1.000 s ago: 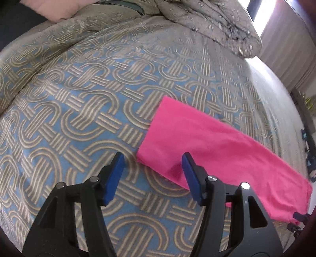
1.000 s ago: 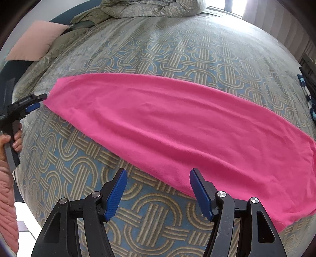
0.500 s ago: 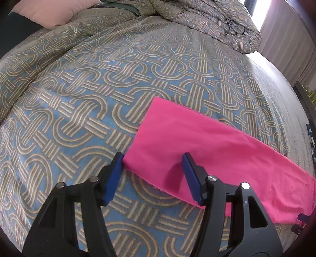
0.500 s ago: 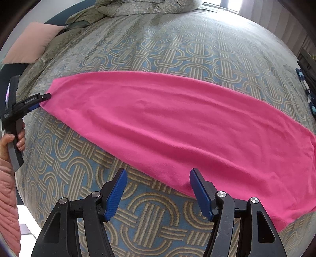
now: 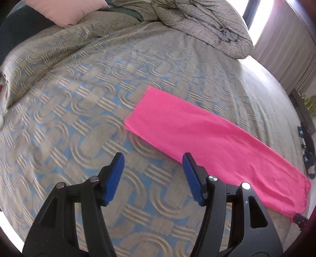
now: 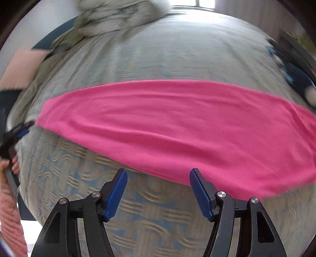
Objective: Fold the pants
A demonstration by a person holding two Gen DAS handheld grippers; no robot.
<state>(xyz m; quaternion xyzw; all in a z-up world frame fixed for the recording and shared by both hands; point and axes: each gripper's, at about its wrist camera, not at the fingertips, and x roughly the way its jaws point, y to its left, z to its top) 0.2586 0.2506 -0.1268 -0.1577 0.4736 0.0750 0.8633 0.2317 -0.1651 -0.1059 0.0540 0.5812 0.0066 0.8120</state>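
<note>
- Patterned blue-and-tan bedspread (image 5: 83, 126) fills the left wrist view, with a bunched duvet (image 5: 199, 25) and a pink pillow (image 5: 65, 9) at the head of the bed.
- On it the pink pants (image 5: 207, 138) lie flat as one long narrow strip, running from mid-bed down toward the lower right edge of the bed.
- Left gripper (image 5: 153, 178) hangs spread and empty just short of the strip; its right blade overlaps the strip's near long edge in this view, and the near short end lies ahead and slightly left of the jaws.
- At the strip's far end a small dark piece of the other gripper shows at the edge of the bed.
- Right wrist view is blurred; the same bedspread (image 6: 138, 215) lies under the right gripper (image 6: 158, 189), also spread and empty.
- Here the pants (image 6: 177, 128) stretch crosswise, their long axis left to right, with the near long edge just ahead of the blades.
- Left gripper (image 6: 21, 132) sits at the strip's left tip, held by a hand (image 6: 7, 168).
- Judgement: each gripper is nearest its own end, so the coming fold looks to be end over end along that long axis.
</note>
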